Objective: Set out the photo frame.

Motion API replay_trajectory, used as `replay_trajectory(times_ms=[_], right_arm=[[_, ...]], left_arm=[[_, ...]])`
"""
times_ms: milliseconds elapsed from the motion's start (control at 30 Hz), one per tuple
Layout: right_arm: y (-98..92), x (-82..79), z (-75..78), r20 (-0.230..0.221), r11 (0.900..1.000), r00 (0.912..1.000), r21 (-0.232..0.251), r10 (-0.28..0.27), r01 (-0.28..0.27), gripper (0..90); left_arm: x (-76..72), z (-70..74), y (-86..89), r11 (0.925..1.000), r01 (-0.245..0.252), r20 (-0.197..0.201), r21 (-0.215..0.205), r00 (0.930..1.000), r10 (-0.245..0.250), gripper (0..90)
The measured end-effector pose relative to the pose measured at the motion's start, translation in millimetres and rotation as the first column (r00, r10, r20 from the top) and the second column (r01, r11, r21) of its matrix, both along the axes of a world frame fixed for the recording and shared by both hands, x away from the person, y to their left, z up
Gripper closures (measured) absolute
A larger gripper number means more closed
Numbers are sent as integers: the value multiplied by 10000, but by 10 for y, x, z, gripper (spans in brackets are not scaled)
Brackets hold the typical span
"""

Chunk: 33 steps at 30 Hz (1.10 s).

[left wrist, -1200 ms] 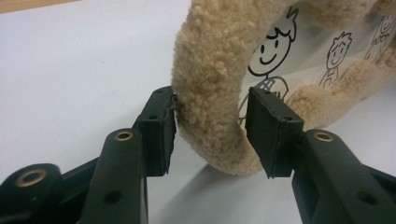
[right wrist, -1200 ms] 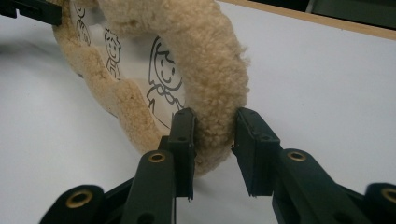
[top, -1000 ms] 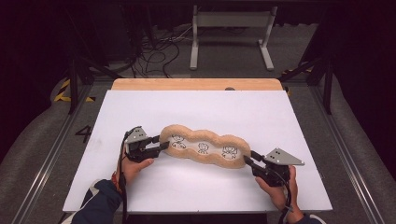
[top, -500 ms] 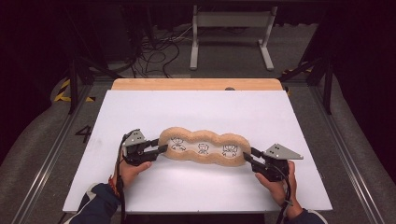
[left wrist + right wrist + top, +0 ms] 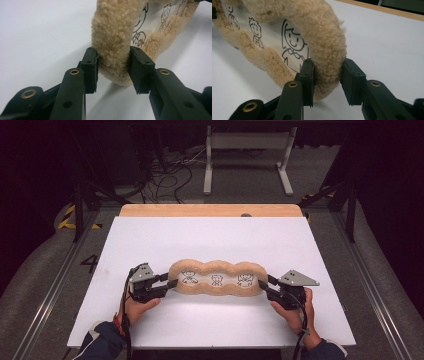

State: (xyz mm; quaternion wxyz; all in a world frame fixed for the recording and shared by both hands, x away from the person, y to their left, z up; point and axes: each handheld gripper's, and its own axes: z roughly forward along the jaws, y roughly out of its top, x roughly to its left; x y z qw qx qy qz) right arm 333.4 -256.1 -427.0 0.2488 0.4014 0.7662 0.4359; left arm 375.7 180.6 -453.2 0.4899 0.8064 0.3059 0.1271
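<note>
The fleece-rimmed photo frame (image 5: 217,278), three cartoon windows in a row, lies at the near middle of the white table (image 5: 150,240). It looks light, soft and floppy, best pinched on its plush end loops. The left gripper (image 5: 169,283) squeezes the left end; the right gripper (image 5: 265,286) squeezes the right.

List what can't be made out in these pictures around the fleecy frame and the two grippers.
- Underside of the fleecy frame: hidden in the high view by the frame itself.
- The three drawn figures: too small in the high view for detail.
- Far end of the frame: cut off by the top edge in the left gripper view.
- Inner faces of the pads: buried in the fleece in the right gripper view.
</note>
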Motion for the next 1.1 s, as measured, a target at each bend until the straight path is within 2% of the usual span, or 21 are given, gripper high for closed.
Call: replay_trajectory(times_ms=[133, 467, 733, 933, 1100], right_arm=[[5, 12, 3, 26, 10000, 10000, -91, 39, -39, 647], [11, 8, 27, 47, 9989, 9998, -420, 213, -211, 642], [2, 17, 32, 70, 9977, 9993, -575, 358, -354, 641], [-2, 13, 58, 128, 9936, 9979, -953, 629, -614, 635], [-16, 9, 71, 129, 9927, 9982, -1065, 586, -569, 626]], left_arm=[[-19, 0, 5, 10000, 90, 7, 0, 10000, -90, 613], [-87, 31, -19, 9980, 174, 394, 607, 9990, -198, 601], [-109, 34, -31, 9975, 77, 453, 697, 9989, -109, 597], [-172, 54, -23, 9928, 39, 805, 1201, 9967, -136, 585], [-201, 49, 16, 9904, -44, 823, 1383, 9966, -71, 591]])
